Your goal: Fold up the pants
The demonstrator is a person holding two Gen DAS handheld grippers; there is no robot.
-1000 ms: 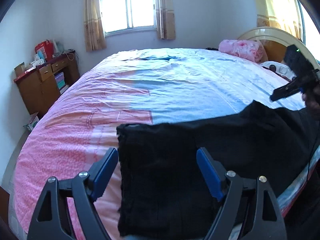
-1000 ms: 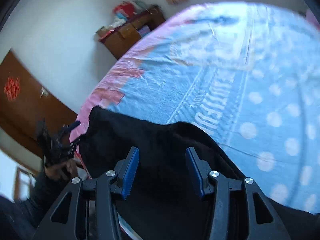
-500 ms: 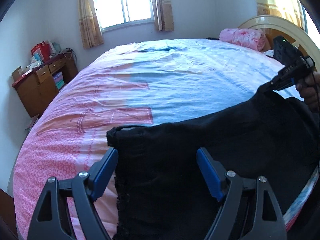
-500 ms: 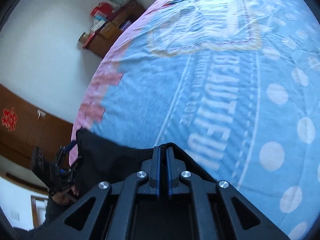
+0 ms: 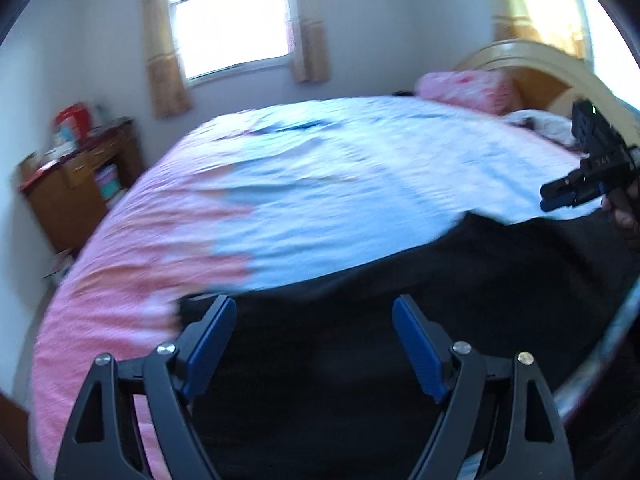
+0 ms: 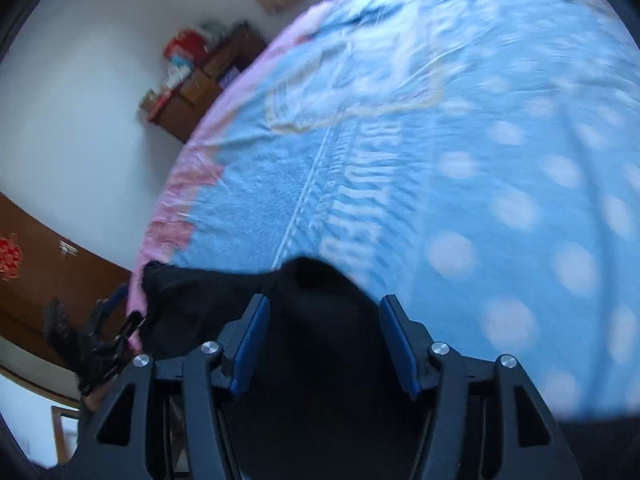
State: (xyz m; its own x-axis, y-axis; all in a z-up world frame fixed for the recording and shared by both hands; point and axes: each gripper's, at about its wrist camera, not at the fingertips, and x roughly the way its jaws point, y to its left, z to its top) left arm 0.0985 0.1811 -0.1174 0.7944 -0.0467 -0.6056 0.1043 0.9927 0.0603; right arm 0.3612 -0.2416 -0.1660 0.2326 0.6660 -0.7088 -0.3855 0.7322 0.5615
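Note:
Black pants [image 5: 400, 320] lie spread along the near edge of the bed. In the left wrist view my left gripper [image 5: 314, 344] is open, its blue pads either side of the pants' left end, just above the cloth. My right gripper [image 5: 560, 196] shows at the far right over the pants' other end. In the right wrist view my right gripper [image 6: 324, 340] is open above a raised hump of the black pants [image 6: 316, 292], holding nothing. The left gripper [image 6: 108, 332] shows small at the far left, by the pants' far end.
The bed [image 5: 320, 184] has a pink and blue cover with white dots and lettering [image 6: 480, 160]. A pink pillow [image 5: 468, 84] lies by the headboard. A wooden dresser [image 5: 76, 184] stands at the left wall under a window [image 5: 228, 20]. A brown door [image 6: 36, 264] is behind.
My right gripper was shut half a second ago and has opened, leaving the pants in a hump. My left gripper stayed open and dropped closer to the pants' left end.

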